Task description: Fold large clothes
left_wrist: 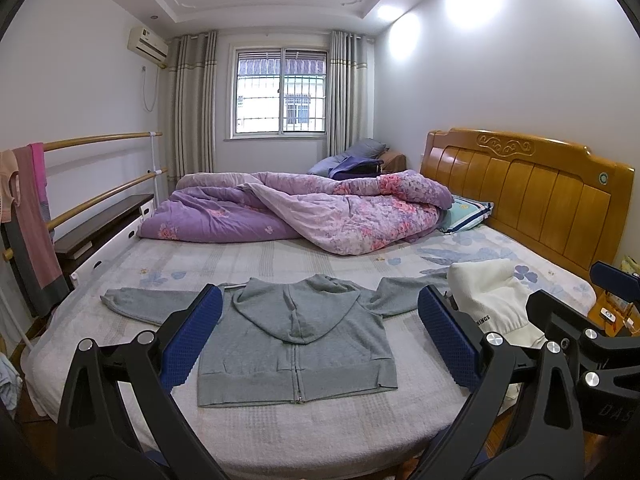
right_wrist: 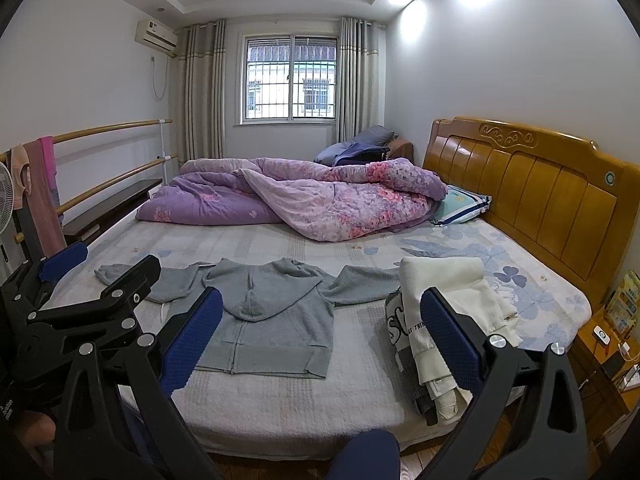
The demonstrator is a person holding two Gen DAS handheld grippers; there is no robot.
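Note:
A grey zip hoodie (left_wrist: 296, 340) lies flat on the bed, front up, hood folded down over the chest, both sleeves spread out sideways; it also shows in the right wrist view (right_wrist: 272, 320). My left gripper (left_wrist: 320, 332) is open and empty, held above the bed's near edge with the hoodie's body between its blue pads. My right gripper (right_wrist: 322, 340) is open and empty, further right, over the hoodie's right side. The left gripper (right_wrist: 60, 280) shows at the left of the right wrist view.
A stack of folded clothes, white on top (right_wrist: 444, 308), sits on the bed right of the hoodie. A crumpled purple quilt (left_wrist: 304, 208) fills the far half of the bed. The wooden headboard (left_wrist: 528, 188) is at right, a nightstand (right_wrist: 608, 352) beside it, wooden rails (left_wrist: 100, 140) at left.

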